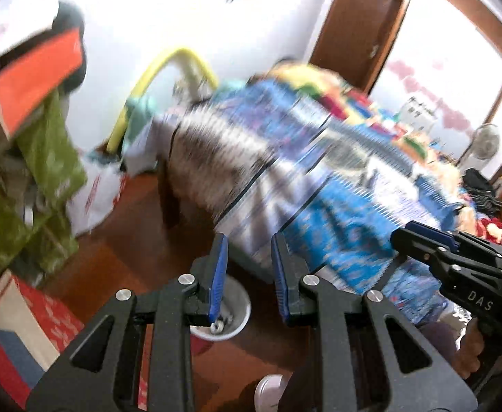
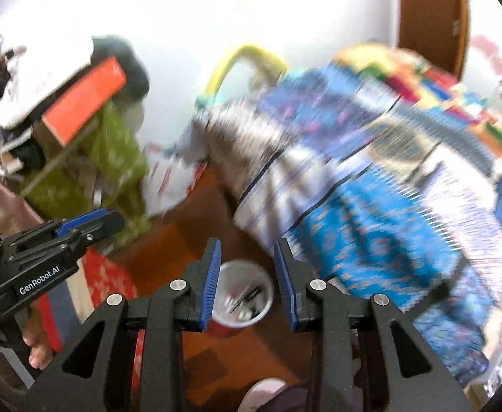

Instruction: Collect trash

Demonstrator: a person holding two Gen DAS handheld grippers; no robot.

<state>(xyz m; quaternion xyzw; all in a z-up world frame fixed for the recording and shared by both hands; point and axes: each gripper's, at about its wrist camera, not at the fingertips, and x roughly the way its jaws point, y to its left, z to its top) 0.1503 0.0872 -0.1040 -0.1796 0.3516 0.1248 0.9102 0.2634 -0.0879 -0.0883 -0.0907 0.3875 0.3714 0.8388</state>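
A small red bin with a white liner (image 2: pixel 242 295) stands on the wooden floor and holds some scraps; it also shows in the left wrist view as the bin (image 1: pixel 232 312), partly behind a finger. My right gripper (image 2: pixel 247 243) hangs above it, open, with nothing between its blue pads. My left gripper (image 1: pixel 249 240) is open too and holds nothing. Each gripper shows in the other's view: the left gripper (image 2: pixel 92 221) at the left, the right gripper (image 1: pixel 419 237) at the right. Both pictures are blurred by motion.
A bed with a blue patterned blanket (image 2: pixel 371 206) fills the right. At the left stand piled boxes with an orange box (image 2: pixel 86 96) and green cloth (image 2: pixel 113 158). A white bag (image 1: pixel 96 195) leans by the wall. A red mat (image 1: pixel 51 312) and a shoe (image 2: pixel 264 395) lie on the floor.
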